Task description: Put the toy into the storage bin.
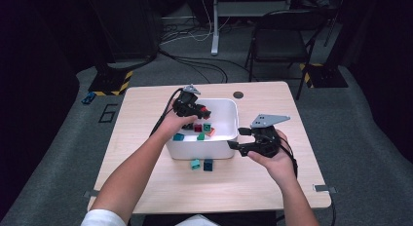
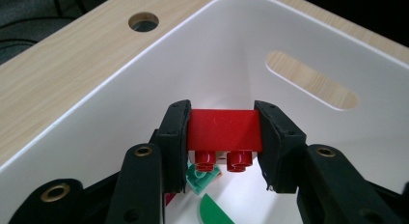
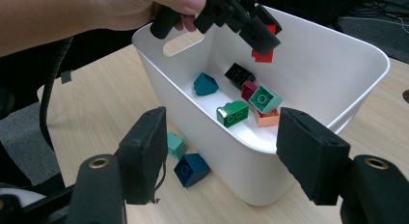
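Observation:
My left gripper (image 2: 223, 109) is shut on a red two-stud brick (image 2: 223, 130), studs facing down, inside the white bin (image 2: 308, 151). From above, that left gripper (image 1: 202, 112) hangs over the bin's far left part, above the loose bricks. The right gripper view shows the red brick (image 3: 264, 55) held clear of the bin floor. My right gripper (image 3: 226, 120) stands open with nothing between its jaws, just outside the bin's near right corner (image 1: 233, 147).
Several bricks lie in the bin, among them a green one (image 3: 233, 113), a mint one (image 3: 265, 98) and a black one (image 3: 239, 74). A teal brick (image 1: 195, 163) and a dark blue brick (image 1: 208, 164) sit on the table before the bin. A round hole (image 1: 238, 95) lies behind it.

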Demonstrator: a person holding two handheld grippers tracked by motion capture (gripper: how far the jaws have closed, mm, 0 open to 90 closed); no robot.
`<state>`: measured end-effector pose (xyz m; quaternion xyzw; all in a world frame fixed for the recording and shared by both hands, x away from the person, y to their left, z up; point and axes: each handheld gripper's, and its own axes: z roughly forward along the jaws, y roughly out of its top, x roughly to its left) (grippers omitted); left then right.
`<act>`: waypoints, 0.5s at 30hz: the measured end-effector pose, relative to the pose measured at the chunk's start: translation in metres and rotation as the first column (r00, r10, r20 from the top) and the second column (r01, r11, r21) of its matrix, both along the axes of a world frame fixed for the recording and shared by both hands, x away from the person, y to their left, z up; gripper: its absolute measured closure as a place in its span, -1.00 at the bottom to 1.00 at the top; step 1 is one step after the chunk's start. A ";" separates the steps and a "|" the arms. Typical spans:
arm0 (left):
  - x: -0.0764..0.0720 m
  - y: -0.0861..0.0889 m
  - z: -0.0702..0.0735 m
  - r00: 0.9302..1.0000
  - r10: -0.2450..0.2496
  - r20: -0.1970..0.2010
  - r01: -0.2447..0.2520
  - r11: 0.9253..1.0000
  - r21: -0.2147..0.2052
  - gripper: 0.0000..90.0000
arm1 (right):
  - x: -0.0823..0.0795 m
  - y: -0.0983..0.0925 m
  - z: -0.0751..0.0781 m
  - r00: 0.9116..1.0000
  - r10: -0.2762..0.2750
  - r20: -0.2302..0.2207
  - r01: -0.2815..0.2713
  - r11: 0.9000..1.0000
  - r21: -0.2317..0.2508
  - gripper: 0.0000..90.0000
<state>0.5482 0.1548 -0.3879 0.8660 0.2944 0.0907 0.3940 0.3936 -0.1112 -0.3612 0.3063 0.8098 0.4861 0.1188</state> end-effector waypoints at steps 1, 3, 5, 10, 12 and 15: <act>0.002 -0.002 -0.005 1.000 -0.004 -0.007 0.004 1.000 0.005 0.30 | 0.000 0.000 0.000 1.000 0.000 0.000 0.000 1.000 0.002 -0.22; 0.003 -0.003 -0.007 1.000 -0.003 -0.011 0.003 1.000 0.006 0.30 | 0.000 -0.001 0.001 1.000 -0.001 0.001 0.001 1.000 0.003 -0.22; 0.005 -0.004 -0.011 1.000 -0.004 -0.019 0.004 1.000 0.008 0.30 | 0.000 -0.002 0.001 1.000 -0.002 0.003 0.002 1.000 0.005 -0.22; 0.007 -0.005 -0.017 0.999 0.008 -0.031 -0.007 0.999 0.034 0.28 | -0.001 -0.001 0.001 1.000 -0.004 0.000 0.004 1.000 0.006 -0.22; 0.006 -0.005 -0.017 0.999 0.013 -0.031 -0.012 0.999 0.032 0.22 | -0.001 -0.001 0.001 1.000 -0.004 -0.001 0.004 1.000 0.005 -0.22; 0.004 -0.002 -0.013 1.000 0.010 -0.023 -0.009 0.999 0.041 0.10 | 0.000 -0.002 0.001 1.000 -0.002 0.003 0.002 1.000 0.004 -0.22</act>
